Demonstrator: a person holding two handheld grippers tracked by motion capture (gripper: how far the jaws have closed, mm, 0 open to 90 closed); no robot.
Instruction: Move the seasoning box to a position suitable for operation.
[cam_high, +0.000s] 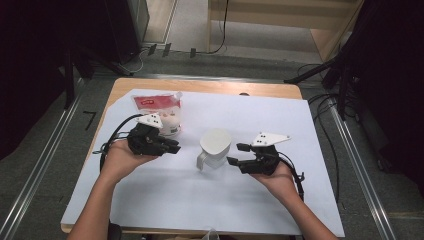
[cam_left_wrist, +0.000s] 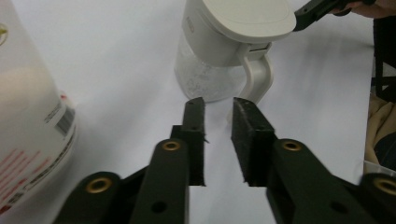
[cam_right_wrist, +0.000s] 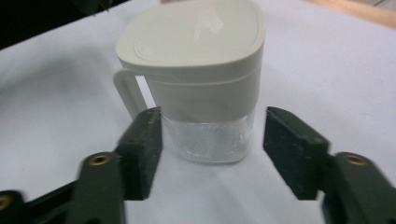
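A small clear jug (cam_high: 215, 145) with a beige lid and a side handle (cam_high: 201, 161) stands upright in the middle of the white sheet. My left gripper (cam_high: 175, 148) lies level to its left, pointing at it, a short way off. In the left gripper view the jaws (cam_left_wrist: 218, 105) stand a narrow gap apart with nothing between them, and the jug (cam_left_wrist: 224, 42) is ahead. My right gripper (cam_high: 235, 153) is close to the jug's right side. In the right gripper view its jaws (cam_right_wrist: 212, 121) stand wide, just short of the jug (cam_right_wrist: 196, 56), not touching it.
A white pouch with a red label (cam_high: 160, 107) stands at the back left, close behind my left gripper, and shows as the pouch (cam_left_wrist: 28, 116) beside the left jaws. The white sheet (cam_high: 200, 200) covers the wooden table (cam_high: 200, 86). Dark stands and cables surround the table.
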